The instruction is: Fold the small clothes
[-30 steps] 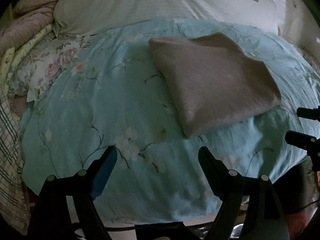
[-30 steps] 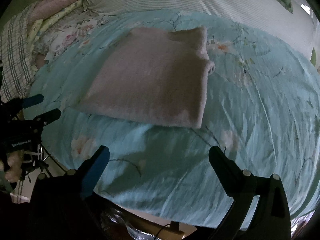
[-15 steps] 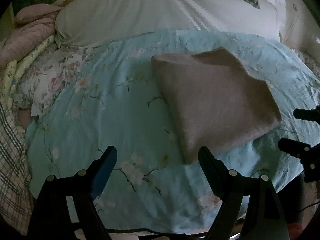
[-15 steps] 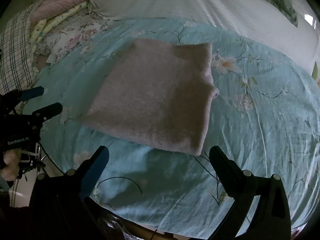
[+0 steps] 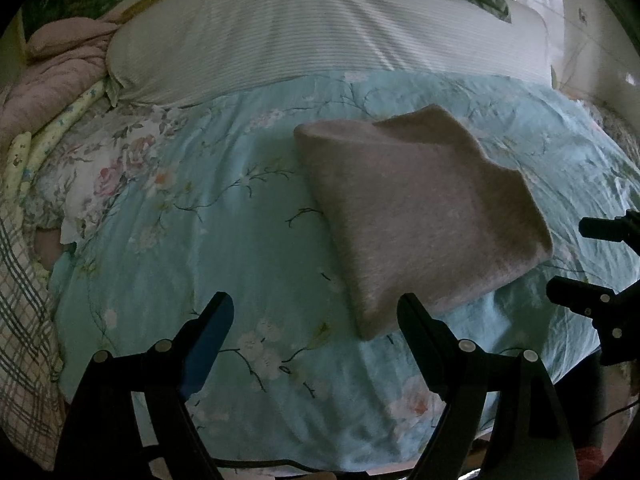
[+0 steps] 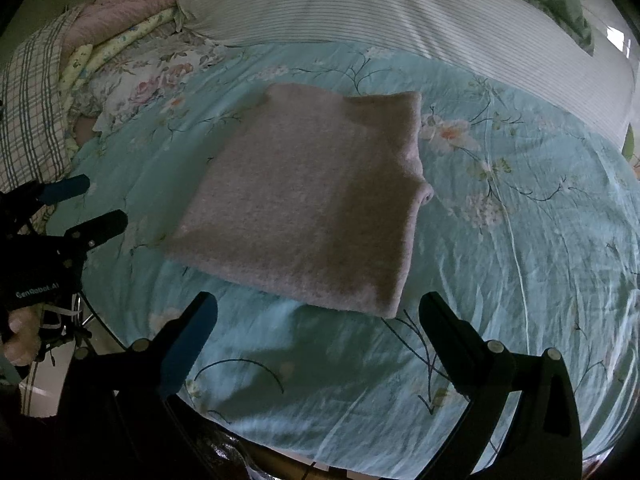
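A folded grey-pink garment (image 5: 420, 216) lies flat on the light blue floral bed cover (image 5: 208, 248); it also shows in the right wrist view (image 6: 316, 204). My left gripper (image 5: 316, 312) is open and empty, held above the cover near the garment's near-left corner. My right gripper (image 6: 318, 312) is open and empty, just in front of the garment's near edge. Each gripper also shows at the edge of the other's view: the right gripper (image 5: 580, 260) and the left gripper (image 6: 92, 208).
A white striped pillow (image 5: 320, 40) lies behind the cover. Pink, floral and plaid bedding (image 5: 52, 92) is piled at the left. The bed's front edge (image 6: 280, 452) runs just below the grippers.
Both grippers have moved forward over the bed, so the garment sits lower and nearer in both views. Both stay open. The garment has not moved.
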Demonstrator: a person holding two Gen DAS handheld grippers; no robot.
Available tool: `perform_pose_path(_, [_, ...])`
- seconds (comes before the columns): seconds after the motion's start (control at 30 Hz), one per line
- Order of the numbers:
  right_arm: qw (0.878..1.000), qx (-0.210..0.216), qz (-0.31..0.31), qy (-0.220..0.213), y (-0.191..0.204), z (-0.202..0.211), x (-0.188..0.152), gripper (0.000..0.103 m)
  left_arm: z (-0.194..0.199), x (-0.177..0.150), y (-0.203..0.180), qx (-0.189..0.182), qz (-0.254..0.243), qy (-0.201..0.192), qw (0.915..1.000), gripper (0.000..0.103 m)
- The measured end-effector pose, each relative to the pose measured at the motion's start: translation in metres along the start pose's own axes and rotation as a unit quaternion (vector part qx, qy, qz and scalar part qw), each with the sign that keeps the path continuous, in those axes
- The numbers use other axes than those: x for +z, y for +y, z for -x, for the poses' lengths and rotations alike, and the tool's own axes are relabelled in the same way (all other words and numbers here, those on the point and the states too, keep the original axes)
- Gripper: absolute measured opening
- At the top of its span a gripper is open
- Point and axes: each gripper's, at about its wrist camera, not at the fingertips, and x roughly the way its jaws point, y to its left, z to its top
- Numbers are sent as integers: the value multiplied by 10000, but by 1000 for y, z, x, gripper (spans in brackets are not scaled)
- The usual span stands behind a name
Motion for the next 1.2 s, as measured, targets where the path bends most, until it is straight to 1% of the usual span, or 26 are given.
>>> perform_pose_path(0.5, [10000, 8, 19, -60, -3, -1, 8, 101, -3, 1, -5, -6, -2, 2, 10000, 85])
perform_pose_path(1.2, [9999, 26, 64, -89, -1, -2, 16, 102, -5, 5, 2, 13, 0, -25, 10000, 85])
